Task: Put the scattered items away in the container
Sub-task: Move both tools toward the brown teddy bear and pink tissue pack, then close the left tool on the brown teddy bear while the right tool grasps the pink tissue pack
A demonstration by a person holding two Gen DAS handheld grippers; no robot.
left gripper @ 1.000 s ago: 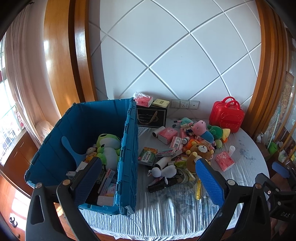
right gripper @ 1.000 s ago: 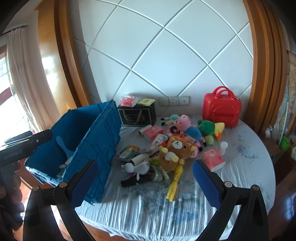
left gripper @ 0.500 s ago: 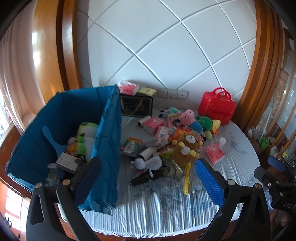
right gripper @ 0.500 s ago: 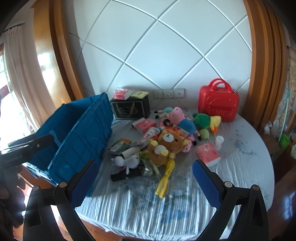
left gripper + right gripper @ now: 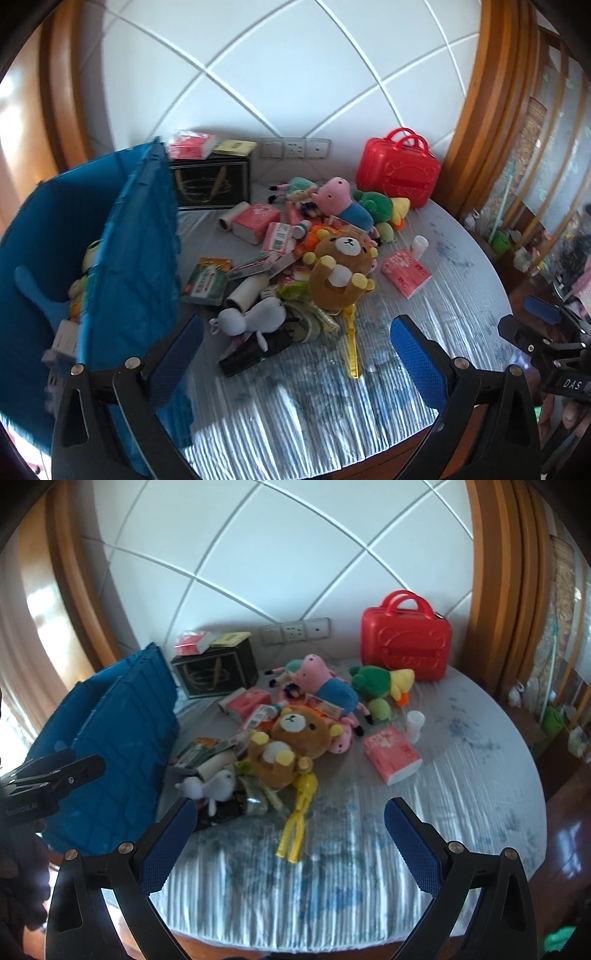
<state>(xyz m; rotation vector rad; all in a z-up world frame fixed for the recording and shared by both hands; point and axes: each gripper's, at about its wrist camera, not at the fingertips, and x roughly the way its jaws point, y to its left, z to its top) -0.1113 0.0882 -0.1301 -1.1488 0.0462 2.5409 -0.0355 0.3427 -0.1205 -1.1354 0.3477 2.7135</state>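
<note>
A blue crate (image 5: 133, 251) stands at the table's left with several toys inside; it also shows in the right wrist view (image 5: 122, 738). A pile of items lies beside it: a brown bear plush (image 5: 341, 269) (image 5: 291, 742), a white plush (image 5: 255, 317), a pink pig plush (image 5: 343, 201), a pink tissue pack (image 5: 406, 271) (image 5: 391, 755), yellow tongs (image 5: 299, 812), boxes and rolls. My left gripper (image 5: 295, 354) is open and empty, above the table's front edge, short of the pile. My right gripper (image 5: 288, 842) is open and empty, near the front edge too.
A red toy suitcase (image 5: 399, 171) and a black box (image 5: 210, 181) stand at the back by the wall. A small white cup (image 5: 415, 723) stands near the tissue pack. The round table (image 5: 332, 413) has a striped cloth. Shelves with clutter are at the right.
Both grippers have swung to the right, away from the crate toward the pile. The left view no longer looks down into the crate. Both stay open and empty.
</note>
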